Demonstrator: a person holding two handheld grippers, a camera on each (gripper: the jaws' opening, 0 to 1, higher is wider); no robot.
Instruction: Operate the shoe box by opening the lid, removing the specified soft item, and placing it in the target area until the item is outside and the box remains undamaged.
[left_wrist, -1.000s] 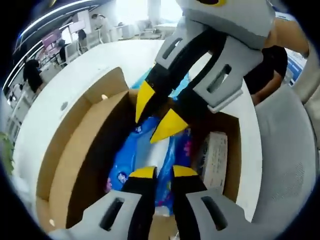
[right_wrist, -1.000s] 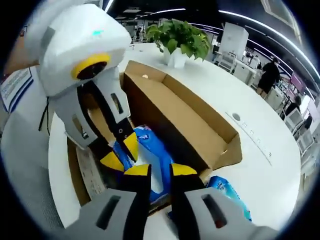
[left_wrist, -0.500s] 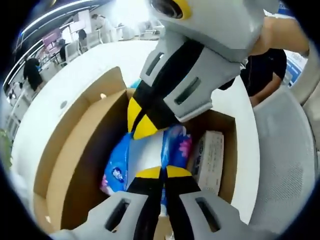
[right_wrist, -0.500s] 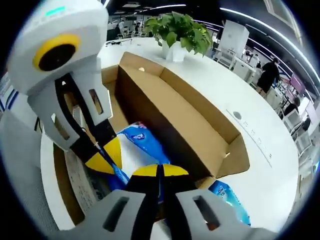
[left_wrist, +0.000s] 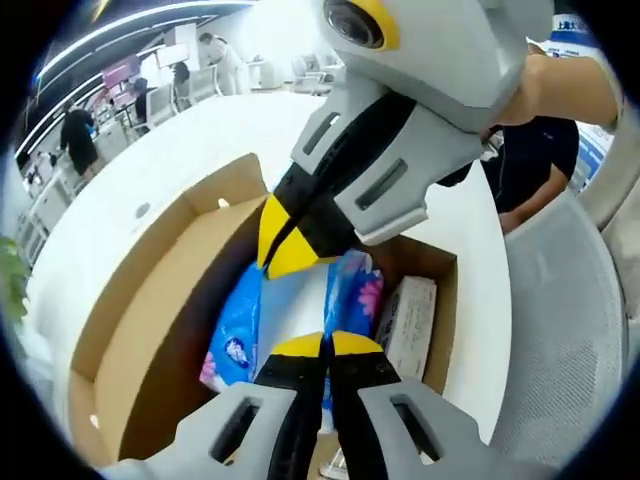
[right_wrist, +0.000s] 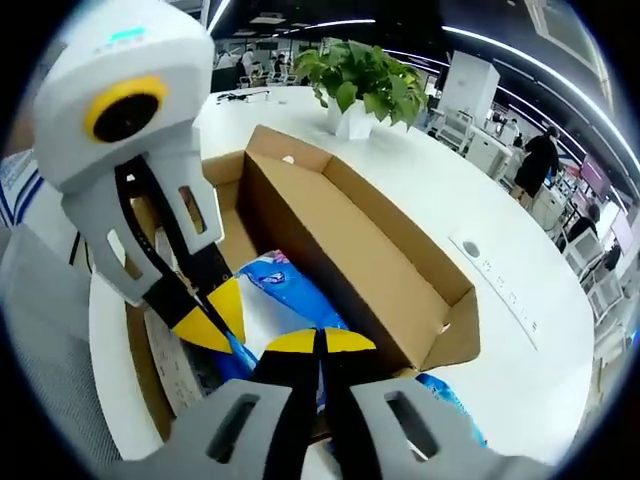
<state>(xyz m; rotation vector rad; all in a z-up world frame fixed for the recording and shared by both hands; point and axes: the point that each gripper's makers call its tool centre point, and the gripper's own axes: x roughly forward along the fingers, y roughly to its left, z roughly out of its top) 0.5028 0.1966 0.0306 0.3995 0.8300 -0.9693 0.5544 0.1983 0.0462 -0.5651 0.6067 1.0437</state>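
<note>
An open cardboard shoe box (left_wrist: 150, 330) (right_wrist: 350, 250) lies on a white round table, its lid folded back. Inside it is a soft blue and white pack (left_wrist: 235, 335) (right_wrist: 285, 290). My left gripper (left_wrist: 322, 346) is shut on the pack's near end. My right gripper (left_wrist: 290, 248) comes down from the upper right and pinches the same pack further along. In the right gripper view my right gripper (right_wrist: 318, 341) is shut on the pack, and the left gripper (right_wrist: 212, 318) grips it just to the left.
A small white carton (left_wrist: 405, 325) (right_wrist: 175, 365) lies in the box beside the pack. A second blue pack (right_wrist: 450, 395) lies on the table outside the box. A potted plant (right_wrist: 360, 70) stands at the far table edge. A grey chair (left_wrist: 570, 330) and a person (left_wrist: 540, 150) are close by.
Both grippers went from open above the pack to shut on it. Since then both views have drawn back a little from the box, with the pack still pinched.
</note>
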